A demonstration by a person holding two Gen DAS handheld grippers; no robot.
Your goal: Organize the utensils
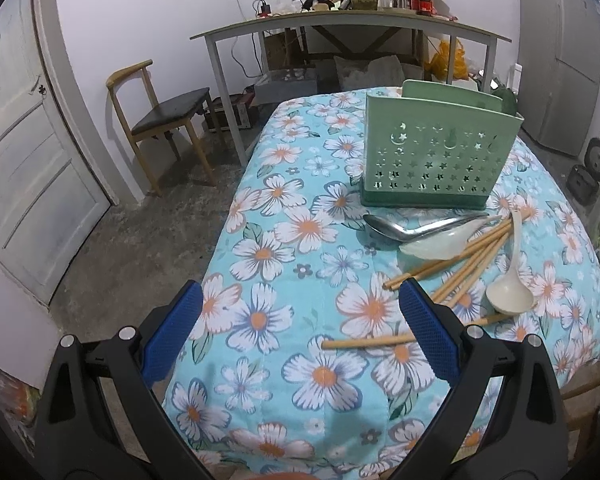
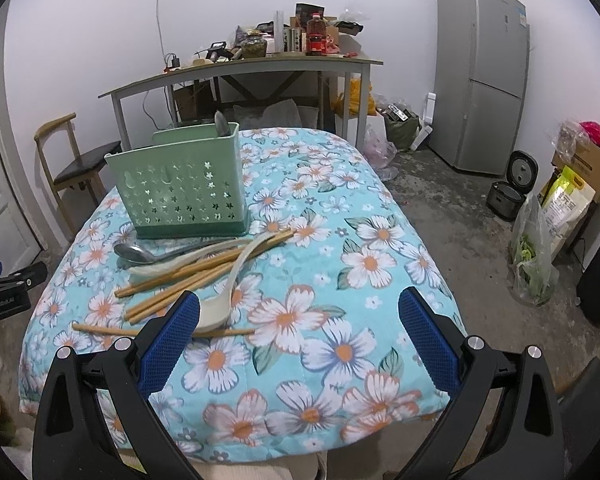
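A green perforated utensil holder (image 1: 432,160) (image 2: 184,192) stands on the floral tablecloth (image 1: 300,248) (image 2: 340,264), with a dark utensil tip sticking out of its far compartment. In front of it lie a metal spoon (image 1: 396,228) (image 2: 140,254), a flat white spoon (image 1: 440,244) (image 2: 168,266), a cream ladle (image 1: 510,292) (image 2: 224,300) and several wooden chopsticks (image 1: 456,264) (image 2: 188,284). One chopstick (image 1: 364,343) (image 2: 108,330) lies apart, nearer me. My left gripper (image 1: 300,332) is open above the cloth, left of the pile. My right gripper (image 2: 300,336) is open, right of the ladle.
A wooden chair (image 1: 160,120) (image 2: 76,164) and a cluttered grey desk (image 1: 340,28) (image 2: 240,68) stand behind the table. A white door (image 1: 24,160) is at the left. A fridge (image 2: 480,76), rice cookers (image 2: 512,188) and bags (image 2: 536,248) fill the right side.
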